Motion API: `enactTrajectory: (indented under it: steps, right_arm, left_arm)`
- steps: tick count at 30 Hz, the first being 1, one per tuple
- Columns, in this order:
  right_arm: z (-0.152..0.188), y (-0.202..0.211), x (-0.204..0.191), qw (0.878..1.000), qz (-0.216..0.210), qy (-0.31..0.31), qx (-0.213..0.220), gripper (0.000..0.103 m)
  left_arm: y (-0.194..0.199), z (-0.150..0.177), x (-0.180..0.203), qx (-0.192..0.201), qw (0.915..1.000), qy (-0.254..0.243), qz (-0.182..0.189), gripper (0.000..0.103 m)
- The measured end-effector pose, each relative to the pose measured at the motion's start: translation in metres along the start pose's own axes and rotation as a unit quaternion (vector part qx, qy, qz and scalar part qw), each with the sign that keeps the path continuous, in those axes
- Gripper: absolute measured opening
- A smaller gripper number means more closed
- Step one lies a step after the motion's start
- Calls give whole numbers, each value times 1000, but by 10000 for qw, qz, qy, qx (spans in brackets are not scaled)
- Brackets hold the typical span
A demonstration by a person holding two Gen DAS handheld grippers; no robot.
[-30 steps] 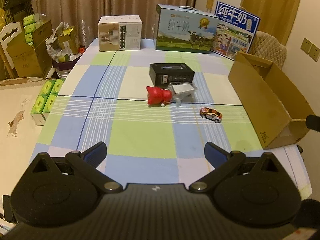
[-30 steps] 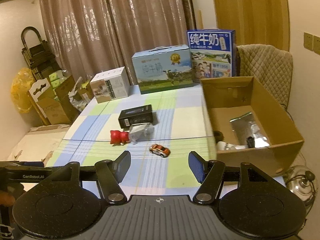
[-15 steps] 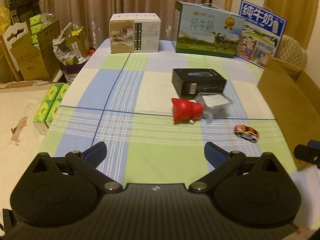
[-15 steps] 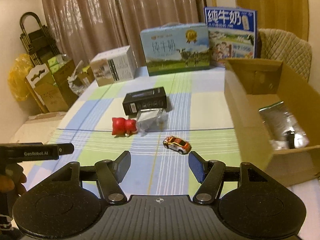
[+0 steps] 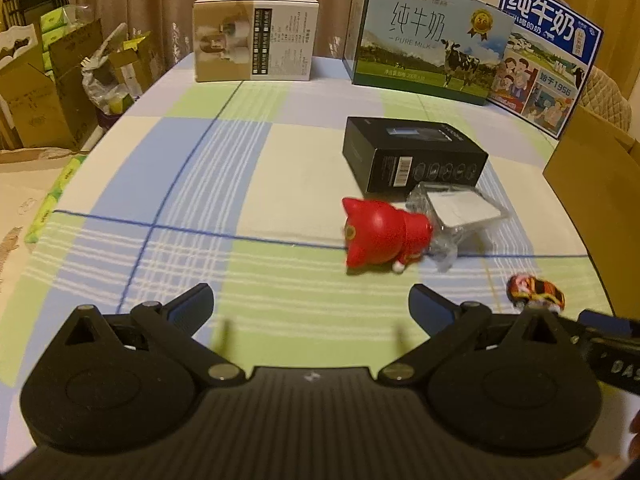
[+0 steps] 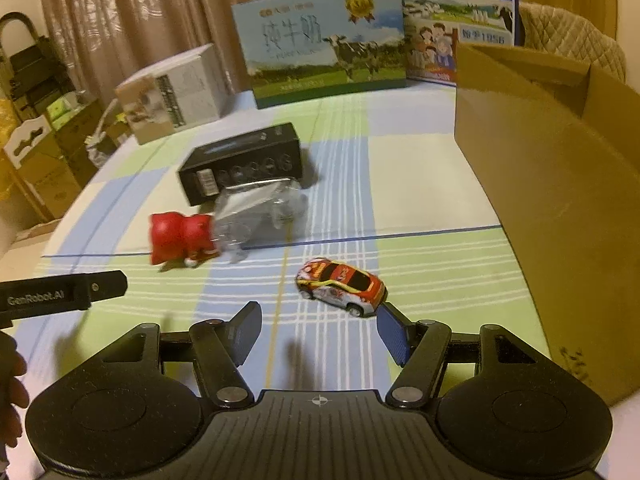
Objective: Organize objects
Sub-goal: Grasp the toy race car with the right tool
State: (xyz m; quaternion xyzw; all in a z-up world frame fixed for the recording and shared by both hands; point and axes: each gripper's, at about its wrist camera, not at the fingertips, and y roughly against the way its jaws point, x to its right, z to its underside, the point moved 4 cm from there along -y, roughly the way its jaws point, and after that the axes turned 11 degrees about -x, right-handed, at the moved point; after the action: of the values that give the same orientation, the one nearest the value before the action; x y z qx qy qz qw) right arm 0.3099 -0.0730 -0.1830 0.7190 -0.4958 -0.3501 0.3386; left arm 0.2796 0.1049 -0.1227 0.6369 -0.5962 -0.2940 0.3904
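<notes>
A red toy figure lies on its side on the checked tablecloth, touching a clear plastic packet. Behind them sits a black box. A small red and white toy car stands to the right, just ahead of my right gripper, which is open and empty. My left gripper is open too, low over the cloth, short of the red toy. The same car shows at the right of the left wrist view.
An open cardboard box stands on the table's right side. Two milk cartons and a white box line the far edge. Cardboard boxes and bags crowd the floor at left. A hand shows at the left edge.
Both grippers have come down and forward toward the table. The toys now look larger and nearer; the car sits just ahead of the right fingers. Both stay open.
</notes>
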Motion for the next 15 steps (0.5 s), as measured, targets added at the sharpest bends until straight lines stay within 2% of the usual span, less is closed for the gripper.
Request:
enactTrajectory:
  steps: [4, 11, 13, 15]
  right_arm:
    - [-2, -16, 7, 9996, 8, -247, -116, 61]
    - [-12, -30, -1, 9996, 143, -209, 82, 62]
    - [-16, -35, -6, 9996, 166, -166, 128, 70]
    - [-18, -40, -9, 9995, 230, -126, 172, 73]
  left_arm:
    - [-8, -5, 2, 20, 10000, -27, 73, 102]
    - [-13, -5, -5, -1, 10000, -13, 51, 102]
    - [-15, -4, -6, -34, 10000, -20, 35, 102]
    - [-17, -3, -8, -63, 10000, -8, 15, 102]
